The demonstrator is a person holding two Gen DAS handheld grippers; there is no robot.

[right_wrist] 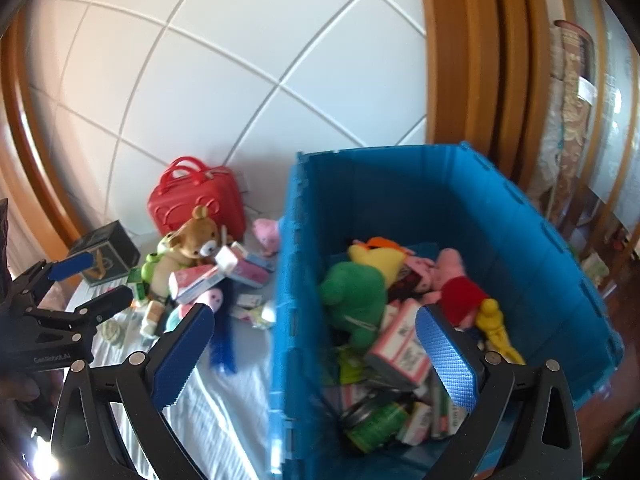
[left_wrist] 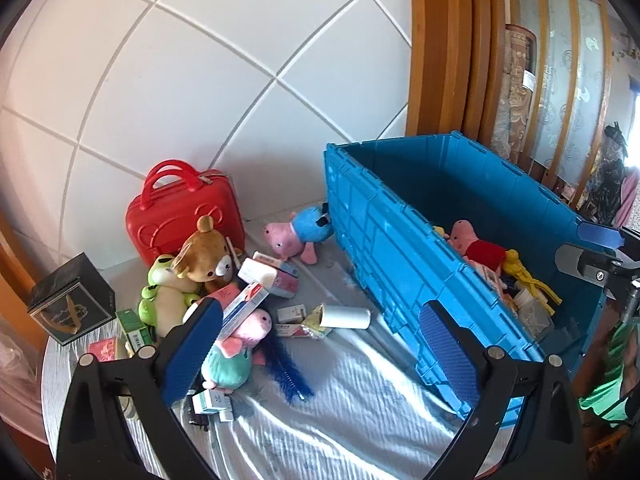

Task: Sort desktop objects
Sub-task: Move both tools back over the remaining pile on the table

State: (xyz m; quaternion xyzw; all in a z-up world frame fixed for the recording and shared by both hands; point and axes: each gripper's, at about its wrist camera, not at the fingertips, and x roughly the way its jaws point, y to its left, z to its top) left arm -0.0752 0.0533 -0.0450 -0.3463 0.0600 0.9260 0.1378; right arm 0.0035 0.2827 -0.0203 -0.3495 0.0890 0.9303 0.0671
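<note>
A big blue crate (left_wrist: 384,248) (right_wrist: 296,280) stands on the white cloth, holding plush toys and boxes, among them a red-dressed pig plush (right_wrist: 460,292) and a green plush (right_wrist: 352,292). Left of it lies a pile: brown bear plush (left_wrist: 208,256), frog plush (left_wrist: 168,292), blue-dressed pig plush (left_wrist: 300,232), green-dressed pig plush (left_wrist: 236,352), several small boxes, a white roll (left_wrist: 346,317). My left gripper (left_wrist: 320,356) is open and empty above the cloth beside the crate. My right gripper (right_wrist: 316,356) is open and empty over the crate's near left rim.
A red toy suitcase (left_wrist: 184,212) stands against the tiled wall. A dark box (left_wrist: 72,300) sits at the table's left edge. A blue feathery brush (left_wrist: 288,372) lies on the cloth. The left gripper also shows in the right wrist view (right_wrist: 80,284). Wooden door frame at the right.
</note>
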